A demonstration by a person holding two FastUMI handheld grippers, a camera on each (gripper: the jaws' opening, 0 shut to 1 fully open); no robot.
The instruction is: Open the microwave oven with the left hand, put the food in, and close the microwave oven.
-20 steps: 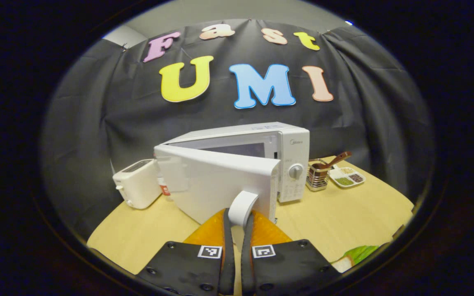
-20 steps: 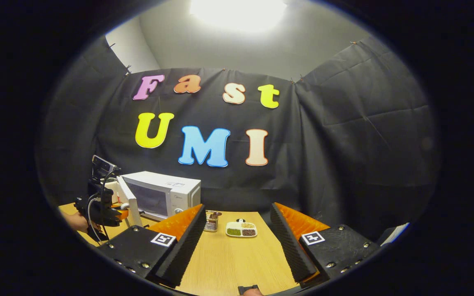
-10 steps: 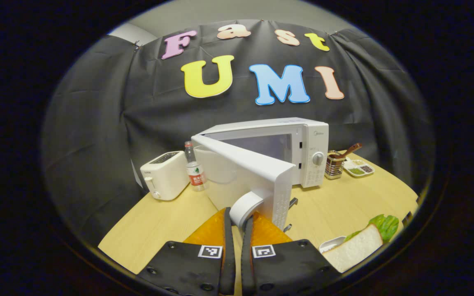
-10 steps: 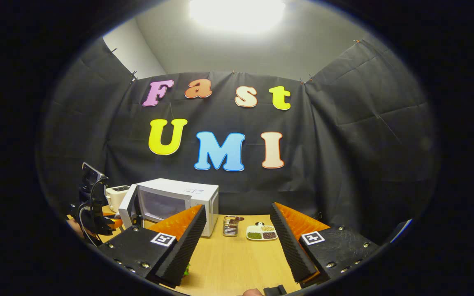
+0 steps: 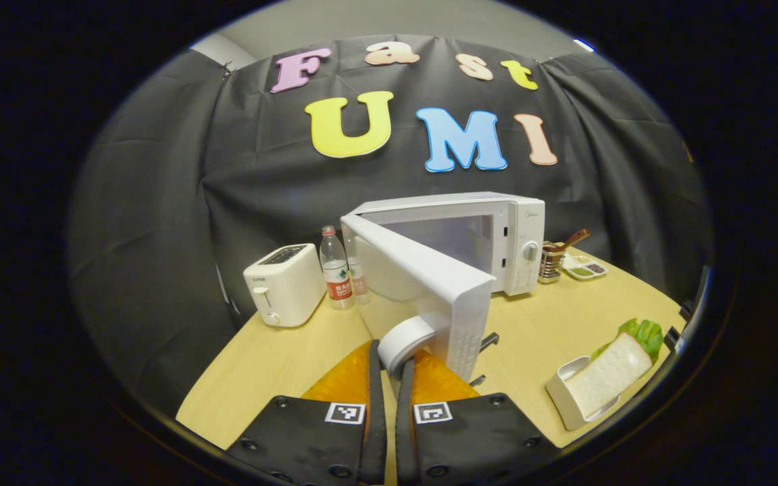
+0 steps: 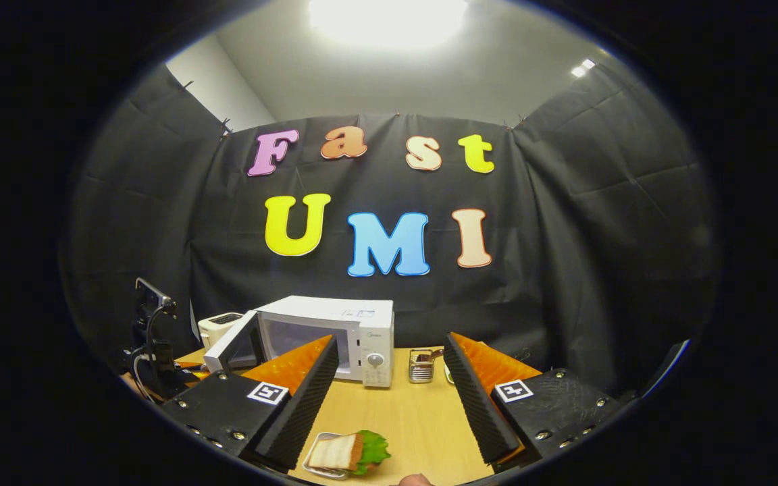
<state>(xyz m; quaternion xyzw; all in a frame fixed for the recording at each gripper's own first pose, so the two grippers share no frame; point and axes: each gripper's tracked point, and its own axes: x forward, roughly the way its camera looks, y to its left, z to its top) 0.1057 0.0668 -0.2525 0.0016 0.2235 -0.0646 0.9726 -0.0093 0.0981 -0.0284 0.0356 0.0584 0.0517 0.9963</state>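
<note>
A light wooden table [image 5: 274, 358] stands in front of a black cloth wall, with a bright lamp on the ceiling in the right gripper view.

The white microwave [image 5: 497, 229] sits at the back of the table. Its door [image 5: 423, 270] is swung out toward the front and stands wide open. A round white handle [image 5: 408, 341] sticks out from the door's free edge. The left gripper [image 5: 389, 368] is pinching this handle, with both fingers pressed tight on it, one on each side.

The food is a sandwich [image 5: 608, 371] with a slice of white bread and green lettuce. It lies in a small white tray [image 5: 561, 398] near the front right edge of the table, well apart from the microwave. In the right gripper view the sandwich [image 6: 345, 451] lies just below and between the fingers of the right gripper [image 6: 389, 391]. That gripper's fingers are spread wide and hold nothing.

To the left of the microwave stand a water bottle [image 5: 336, 270] with a red label and a white toaster [image 5: 284, 283]. To the right of the microwave are a small metal holder [image 5: 551, 260] with a brown spoon in it and a white dish [image 5: 581, 268] of seeds.
</note>
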